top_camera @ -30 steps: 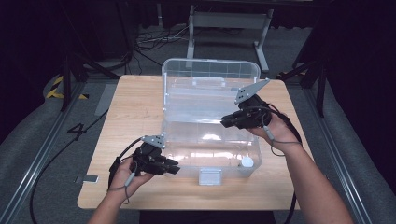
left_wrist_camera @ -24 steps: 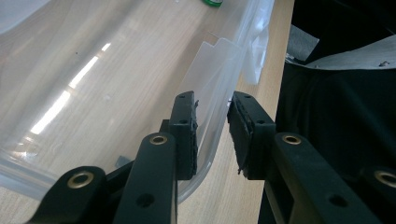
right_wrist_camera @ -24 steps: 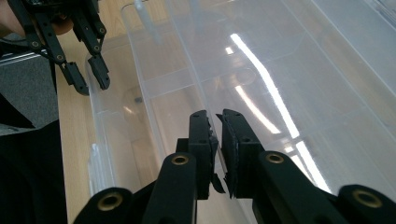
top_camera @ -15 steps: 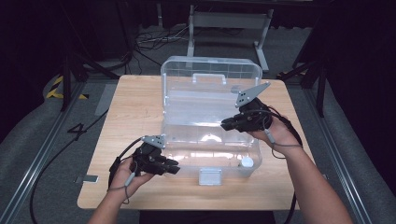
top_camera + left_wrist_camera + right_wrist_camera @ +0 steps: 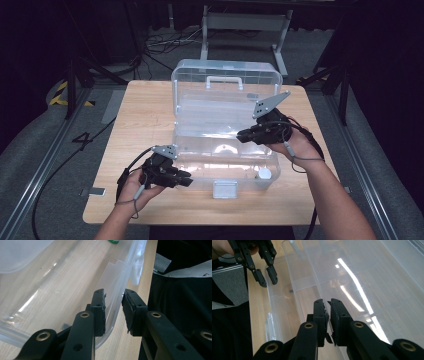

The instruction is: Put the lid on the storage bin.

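Table (image 5: 140,110): fingers (image 5: 98,308) straddle box (image 5: 225,107) (apart)

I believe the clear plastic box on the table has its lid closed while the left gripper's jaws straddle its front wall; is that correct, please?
Not quite: the lid is open, standing up behind the clear plastic box, as the high view shows. The rest holds: in the left gripper view, the left gripper has one jaw inside and one outside the box's front wall, with a gap showing at the outer jaw.

We cannot tell what the small green thing (image 5: 114,241) is, because the top edge cuts it off.
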